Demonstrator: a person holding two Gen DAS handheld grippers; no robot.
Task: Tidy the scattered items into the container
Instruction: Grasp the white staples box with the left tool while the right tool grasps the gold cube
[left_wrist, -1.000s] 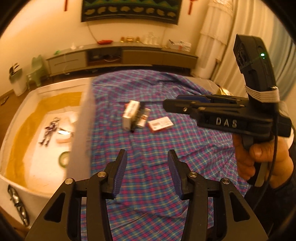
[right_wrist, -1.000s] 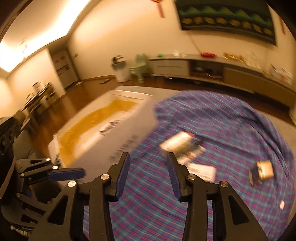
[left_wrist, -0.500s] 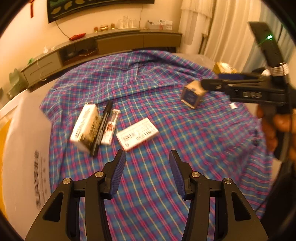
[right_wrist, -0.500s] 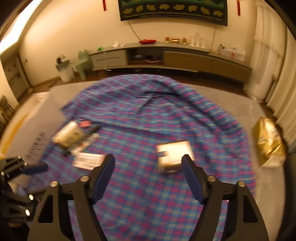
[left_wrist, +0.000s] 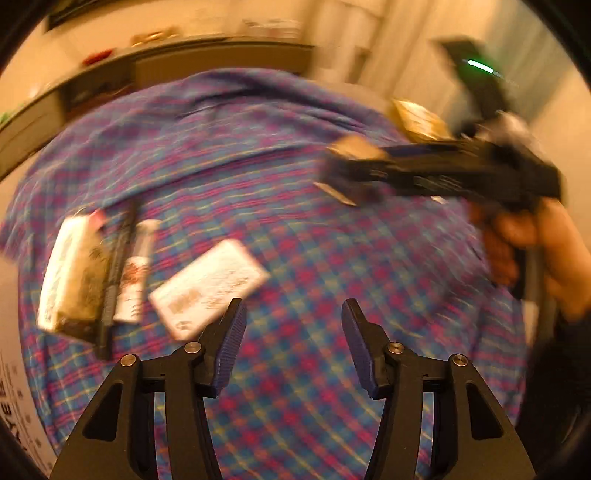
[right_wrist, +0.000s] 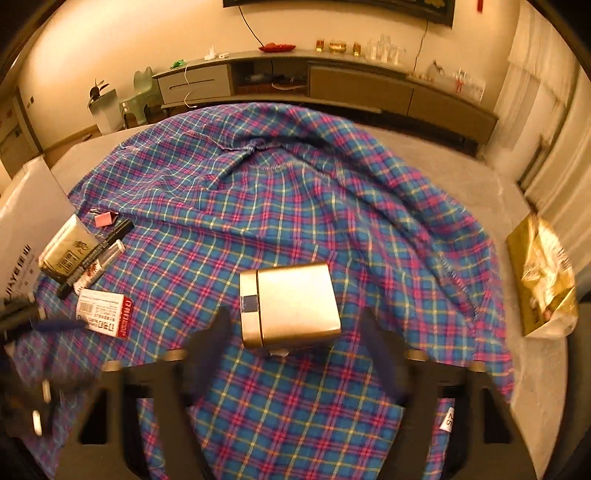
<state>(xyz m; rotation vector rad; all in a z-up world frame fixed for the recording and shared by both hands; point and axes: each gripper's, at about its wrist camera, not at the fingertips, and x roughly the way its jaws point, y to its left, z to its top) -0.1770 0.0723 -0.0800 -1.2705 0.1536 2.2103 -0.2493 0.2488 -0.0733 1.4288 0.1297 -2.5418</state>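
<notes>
A gold box (right_wrist: 290, 304) lies on the plaid cloth (right_wrist: 288, 206). My right gripper (right_wrist: 295, 343) is open wide, its jaws either side of the box's near end, not touching it. At the left lie a white packet (right_wrist: 64, 245), a black marker (right_wrist: 98, 253), a white tube (right_wrist: 98, 271), a pink clip (right_wrist: 103, 219) and a flat red-and-white box (right_wrist: 103, 312). My left gripper (left_wrist: 291, 343) is open and empty above the cloth, just right of the flat box (left_wrist: 208, 284). The white container (right_wrist: 26, 221) shows at the far left edge.
A gold foil bag (right_wrist: 543, 273) lies off the cloth at the right. A long low cabinet (right_wrist: 325, 85) runs along the far wall. The right gripper's body and the hand holding it (left_wrist: 517, 229) cross the right side of the left wrist view.
My right gripper has come down closer to the gold box, which now sits between its open jaws. My left gripper has moved nearer the flat box. The left view is blurred by motion.
</notes>
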